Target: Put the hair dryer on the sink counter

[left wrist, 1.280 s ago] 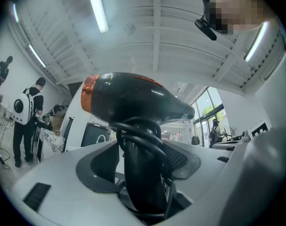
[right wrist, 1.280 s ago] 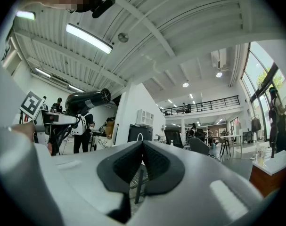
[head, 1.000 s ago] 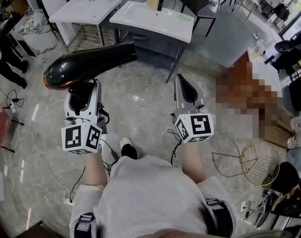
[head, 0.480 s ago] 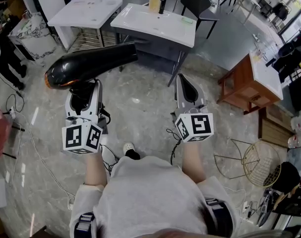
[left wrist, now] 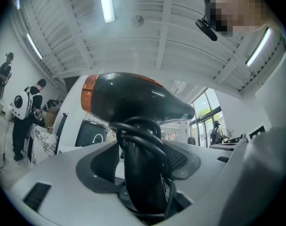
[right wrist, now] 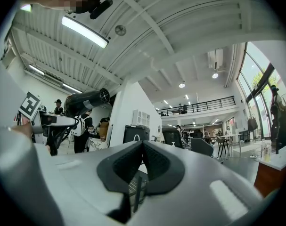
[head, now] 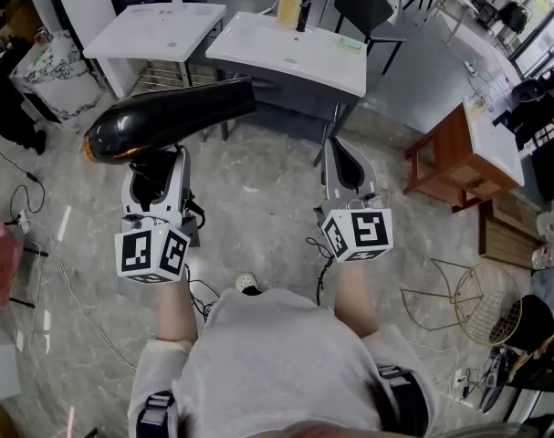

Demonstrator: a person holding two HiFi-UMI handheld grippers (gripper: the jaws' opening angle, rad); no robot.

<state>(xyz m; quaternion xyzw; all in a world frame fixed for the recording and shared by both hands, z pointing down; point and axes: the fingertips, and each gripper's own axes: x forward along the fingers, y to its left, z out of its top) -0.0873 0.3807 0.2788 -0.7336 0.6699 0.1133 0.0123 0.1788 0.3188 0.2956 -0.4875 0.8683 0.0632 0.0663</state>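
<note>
One hair dryer (head: 167, 117) sits pinched in left claw (head: 156, 164); right claw (head: 337, 153) pressed together.

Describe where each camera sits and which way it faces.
Head view: on the person's head, looking steeply down at floor and sink counter; shows torso, forearms, left gripper, right gripper.
Left gripper view: on the left gripper, tilted up toward the ceiling; its fingers clamp the hair dryer.
Right gripper view: on the right gripper, also tilted up; fingers shut, empty.
Shared: all three show the hair dryer.
</note>
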